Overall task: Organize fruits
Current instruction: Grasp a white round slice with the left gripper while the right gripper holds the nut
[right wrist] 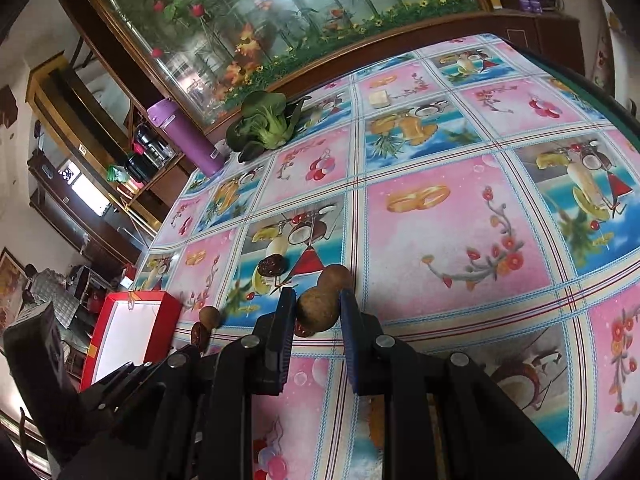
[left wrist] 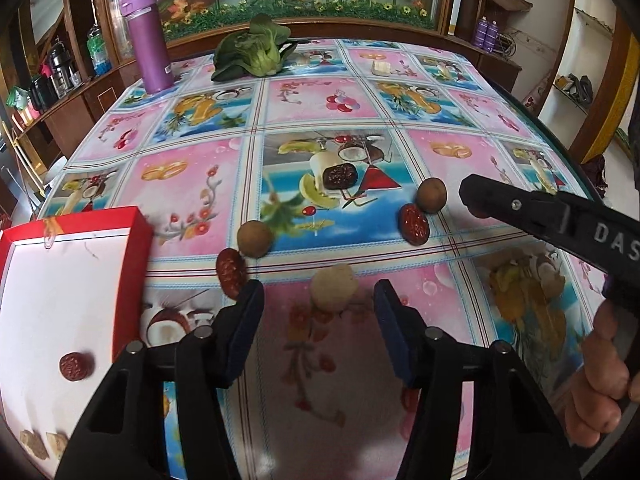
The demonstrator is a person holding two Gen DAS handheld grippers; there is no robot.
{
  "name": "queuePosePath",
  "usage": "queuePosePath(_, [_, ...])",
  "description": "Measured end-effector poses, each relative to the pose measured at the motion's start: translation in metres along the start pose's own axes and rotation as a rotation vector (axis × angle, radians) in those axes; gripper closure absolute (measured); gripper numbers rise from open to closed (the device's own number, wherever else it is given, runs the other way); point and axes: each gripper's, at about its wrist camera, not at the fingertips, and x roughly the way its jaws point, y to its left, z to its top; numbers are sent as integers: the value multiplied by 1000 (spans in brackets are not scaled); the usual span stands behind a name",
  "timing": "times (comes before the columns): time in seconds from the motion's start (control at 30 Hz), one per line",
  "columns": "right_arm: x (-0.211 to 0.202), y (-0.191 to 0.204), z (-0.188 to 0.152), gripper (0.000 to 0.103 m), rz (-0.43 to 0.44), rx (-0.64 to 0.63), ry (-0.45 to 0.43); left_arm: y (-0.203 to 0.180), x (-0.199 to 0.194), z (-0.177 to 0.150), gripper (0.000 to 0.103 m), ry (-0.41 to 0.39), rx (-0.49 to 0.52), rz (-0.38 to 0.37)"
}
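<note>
My left gripper (left wrist: 318, 312) is open just above the table, with a pale round fruit (left wrist: 334, 286) between its fingertips and untouched. A longan (left wrist: 255, 239) and a red date (left wrist: 231, 276) lie just left of it. The red box (left wrist: 136, 224) at the left holds a red date (left wrist: 76, 366) and walnut pieces (left wrist: 38, 444). My right gripper (right wrist: 317, 306) is narrowed onto a brown longan (right wrist: 318, 312), with both pads against it. Right behind lie a second longan (right wrist: 336, 278) and a red date (right wrist: 302, 330). A dark date (left wrist: 339, 176) lies farther back.
At the table's far side stand a purple bottle (left wrist: 148, 40), a bok choy (left wrist: 252, 54) and a small pale block (left wrist: 381, 68). The table's right edge (left wrist: 568, 140) curves close by. A hand (left wrist: 604, 380) holds the right gripper's handle. Shelves line the left wall.
</note>
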Motion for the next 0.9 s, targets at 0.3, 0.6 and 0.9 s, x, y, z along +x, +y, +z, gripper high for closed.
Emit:
queuePosePath(0.3, [1, 3, -1, 82, 9, -14, 6, -7, 12, 4, 66, 1, 23, -2])
queuePosePath(0.6, [3, 6, -2, 82, -14, -46, -6, -9, 9, 2, 75, -15, 12, 5])
queuePosePath(0.9, [-3, 19, -5, 82, -17, -119, -64, -8, -29, -3, 75, -127, -4, 82])
